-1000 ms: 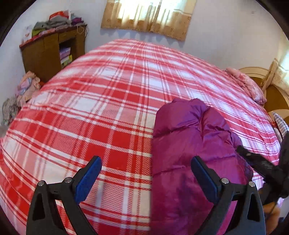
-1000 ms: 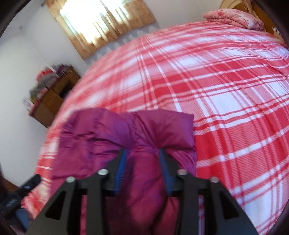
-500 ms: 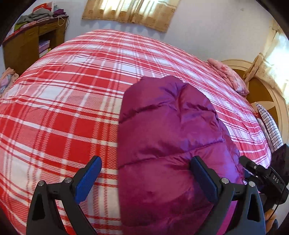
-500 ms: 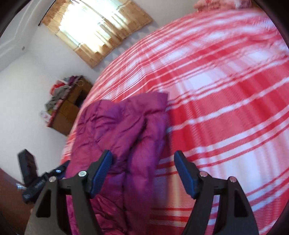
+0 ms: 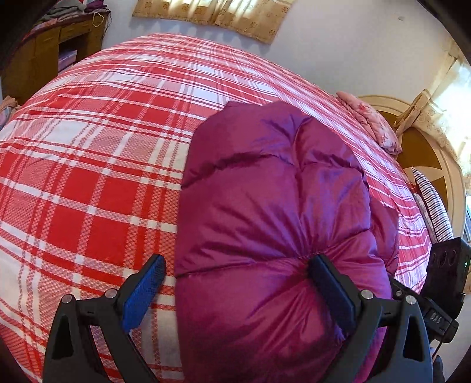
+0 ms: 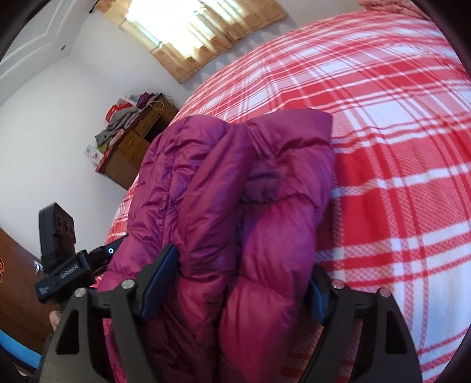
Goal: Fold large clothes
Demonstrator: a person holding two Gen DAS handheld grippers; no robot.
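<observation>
The folded purple jacket is being left on the plaid bed; the right gripper jaws have just been spreading around it, the left gripper jaws being held spread, so release is judged underway.

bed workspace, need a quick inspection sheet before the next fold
surface: bed with red and white plaid cover, mostly bare
job's things: purple puffer jacket bundled near the bed's close edge
clutter: pink folded cloth at the far corner; striped pillow by the headboard
grippers: left gripper open, one finger against the jacket, the other over the cover; right gripper has just been opening, jacket between its fingers
cables: nothing seen
surroundings: wooden cabinet piled with clothes, curtain, white walls
</observation>
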